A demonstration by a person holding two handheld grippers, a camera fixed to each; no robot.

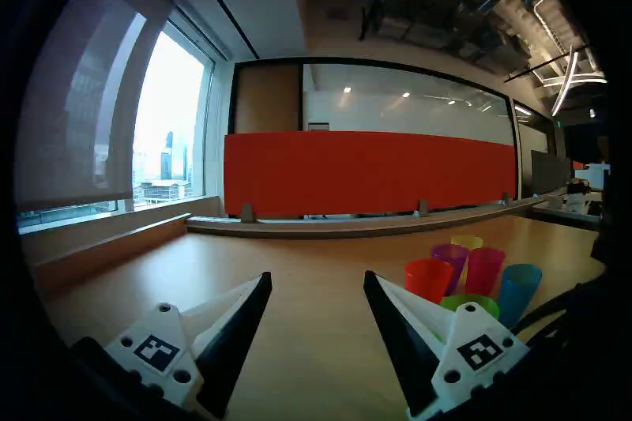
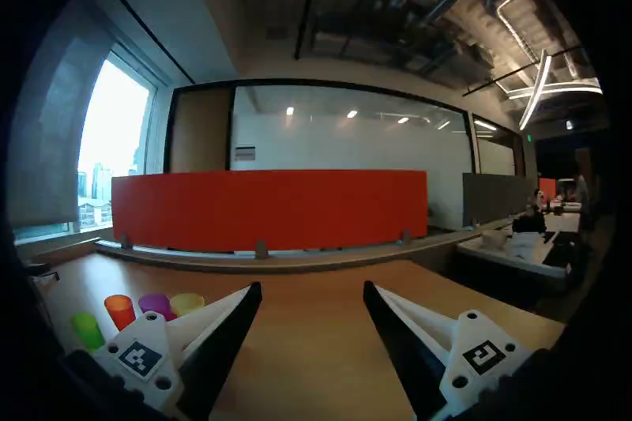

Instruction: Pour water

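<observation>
Cups (image 1: 428, 279) stand clustered, contents unseen; left claw (image 1: 317, 274) and right claw (image 2: 312, 285) gape empty.

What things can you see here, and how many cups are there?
orange cup: one, orange, on the table, front of the cup cluster
purple cup: one, purple, behind the orange one
yellow cup: one, yellow, farthest back
pink cup: one, pink, middle of the cluster
blue cup: one, blue, right end
green cup: one, green, nearest, partly behind a gripper finger
table: one, light wood, under everything
divider panel: one, red-orange, along the table's far edge
window: one, bright, left wall
left gripper: one, black fingers on white bases, open, empty
right gripper: one, same colours, open, empty
</observation>
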